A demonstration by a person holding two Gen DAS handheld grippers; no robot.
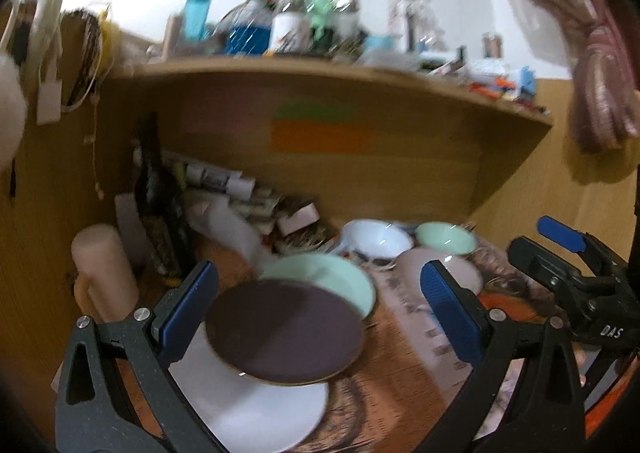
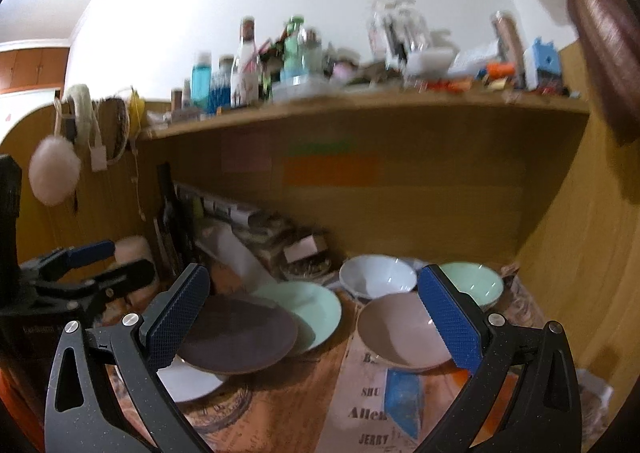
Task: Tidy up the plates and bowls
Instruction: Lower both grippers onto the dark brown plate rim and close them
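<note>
A dark brown plate lies overlapping a white plate and a mint green plate. Behind to the right stand a white bowl, a mint bowl and a pink bowl. My left gripper is open above the brown plate, holding nothing. My right gripper is open and empty, above the table in front of the pink bowl, with the brown plate, mint plate, white bowl and mint bowl ahead.
A wooden desk hutch with a cluttered upper shelf of bottles stands behind. Books and boxes crowd the back left. A pink cylinder stands at left. A printed cloth covers the table. A curtain hangs at right.
</note>
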